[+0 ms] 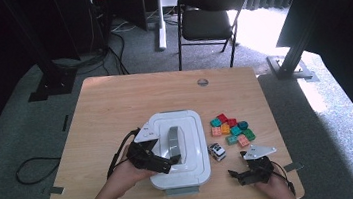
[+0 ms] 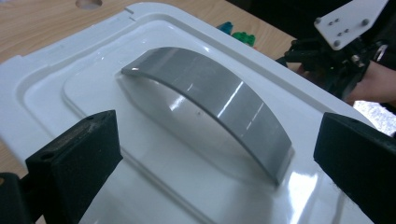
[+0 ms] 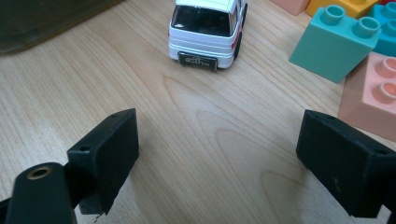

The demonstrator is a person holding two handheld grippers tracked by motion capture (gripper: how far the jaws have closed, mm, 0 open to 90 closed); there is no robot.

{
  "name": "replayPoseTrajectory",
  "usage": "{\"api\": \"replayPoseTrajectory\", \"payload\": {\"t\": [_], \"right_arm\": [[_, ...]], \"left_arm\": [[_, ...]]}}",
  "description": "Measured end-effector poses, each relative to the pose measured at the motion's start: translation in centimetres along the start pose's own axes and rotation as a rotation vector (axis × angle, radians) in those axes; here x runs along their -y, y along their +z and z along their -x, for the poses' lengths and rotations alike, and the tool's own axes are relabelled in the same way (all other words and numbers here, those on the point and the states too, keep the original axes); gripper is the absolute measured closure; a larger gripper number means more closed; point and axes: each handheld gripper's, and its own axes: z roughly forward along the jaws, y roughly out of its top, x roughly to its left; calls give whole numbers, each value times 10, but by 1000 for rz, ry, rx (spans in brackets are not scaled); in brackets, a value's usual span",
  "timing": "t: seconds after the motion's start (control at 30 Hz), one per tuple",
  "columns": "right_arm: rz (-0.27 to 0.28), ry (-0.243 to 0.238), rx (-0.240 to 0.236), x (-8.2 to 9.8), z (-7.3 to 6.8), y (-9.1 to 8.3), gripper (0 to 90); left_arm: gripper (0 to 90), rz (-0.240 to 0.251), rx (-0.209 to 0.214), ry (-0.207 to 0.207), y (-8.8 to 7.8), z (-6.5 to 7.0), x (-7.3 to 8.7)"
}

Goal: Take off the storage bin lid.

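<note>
table [image 3: 196, 154] bare before toy car [image 3: 208, 30] | bricks [image 3: 334, 42] crowd right

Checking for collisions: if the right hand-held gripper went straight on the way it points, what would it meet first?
Probably the small white toy car, rear end facing the open right hand-held gripper, with bare wooden table between. Depth is uncertain.

Room dim, sunlight patch on floor [image 1: 262, 27] behind; glare on white lid [image 2: 187, 107]; near tools blurred.

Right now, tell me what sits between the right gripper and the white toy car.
Nothing: in the right gripper view, bare wooden table runs from the open right gripper to the white toy car. The toy bricks lie off to one side.
</note>
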Motion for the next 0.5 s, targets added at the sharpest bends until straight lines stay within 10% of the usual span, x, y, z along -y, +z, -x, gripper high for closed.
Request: {"api": "replayPoseTrajectory", "payload": {"t": [0.5], "right_arm": [[1,1,0,0,0,0,125]], "left_arm": [[47,-73,-40,45,24,12,-11]]}}
